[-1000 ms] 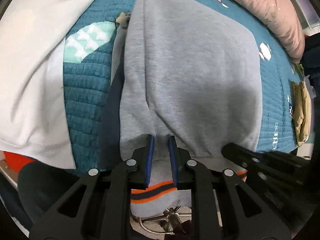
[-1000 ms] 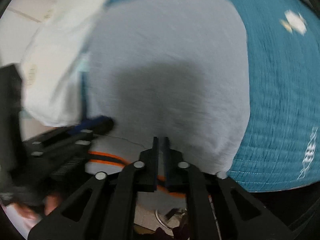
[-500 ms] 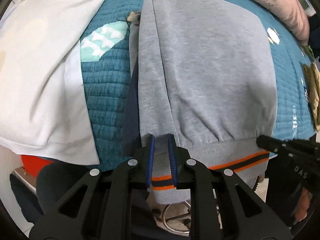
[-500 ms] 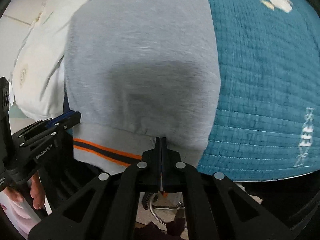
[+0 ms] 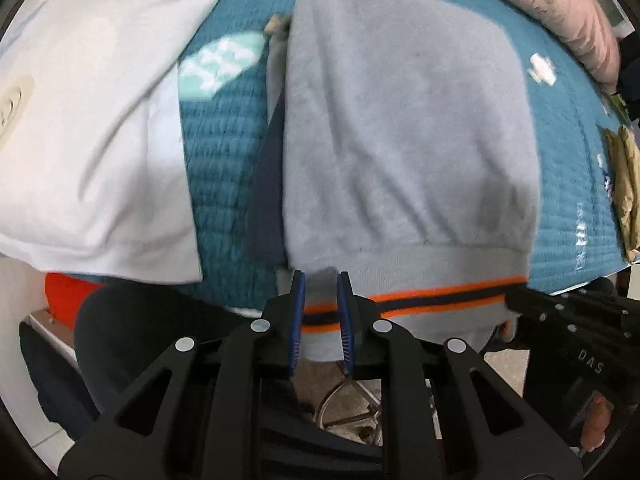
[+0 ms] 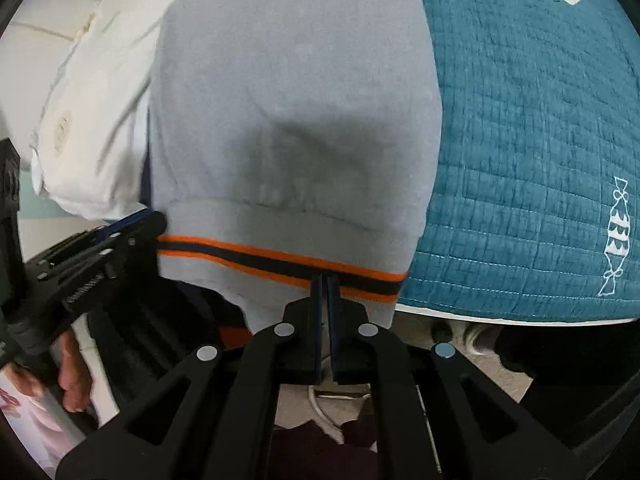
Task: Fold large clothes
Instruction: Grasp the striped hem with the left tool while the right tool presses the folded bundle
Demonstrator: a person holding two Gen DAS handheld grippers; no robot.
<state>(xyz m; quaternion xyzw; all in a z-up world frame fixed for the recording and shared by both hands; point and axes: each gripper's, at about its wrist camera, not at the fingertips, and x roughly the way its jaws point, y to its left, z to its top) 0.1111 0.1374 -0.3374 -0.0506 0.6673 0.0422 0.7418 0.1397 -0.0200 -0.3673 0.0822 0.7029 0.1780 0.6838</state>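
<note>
A grey sweatshirt lies folded on the teal quilt, its ribbed hem with orange and dark stripes hanging over the bed's near edge. My left gripper is shut on the hem's left end, cloth bunched between its blue pads. It shows at the left of the right wrist view. My right gripper pinches the hem near its right corner, its jaws just opening with the cloth still between them. It also shows at the right of the left wrist view.
A white garment lies left of the sweatshirt, and a dark blue layer peeks out along its left side. A pink pillow is at the far right and a tan item at the quilt's right edge. A hand grips the left tool.
Both grippers have drawn the hem toward the bed's near edge and apart. The striped band now lies stretched straight between them. A thin gap has appeared between the right jaws.
</note>
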